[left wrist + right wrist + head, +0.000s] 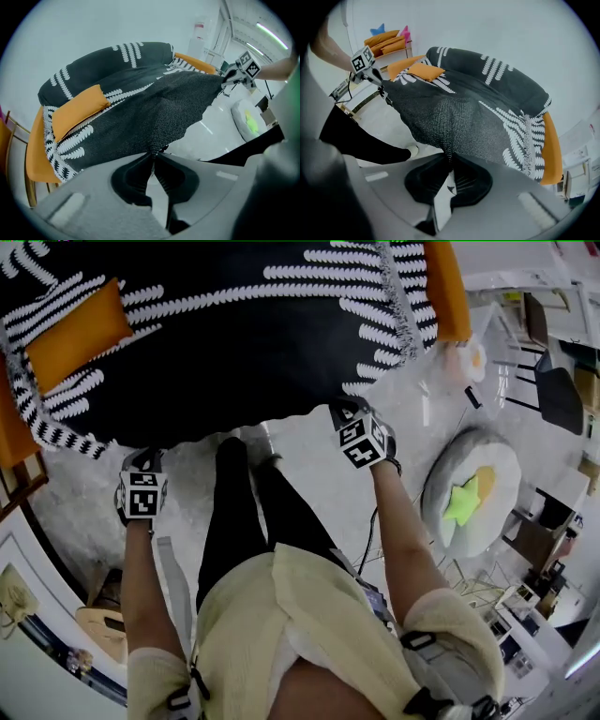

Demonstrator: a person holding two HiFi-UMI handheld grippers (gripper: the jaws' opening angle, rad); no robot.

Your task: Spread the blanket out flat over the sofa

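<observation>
A black blanket with white fern stripes lies over the orange sofa, up its backrest and down past the front of the seat. My left gripper is shut on the blanket's front hem at the left, and the cloth runs into its closed jaws. My right gripper is shut on the same hem at the right. Between the two grippers the hem hangs stretched above the floor. An orange cushion rests on the blanket at the sofa's left end.
The person's legs stand between the grippers, close to the sofa front. A round floor cushion with a green star lies to the right, and a fried-egg cushion beside the sofa's arm. A wooden rack stands at the left.
</observation>
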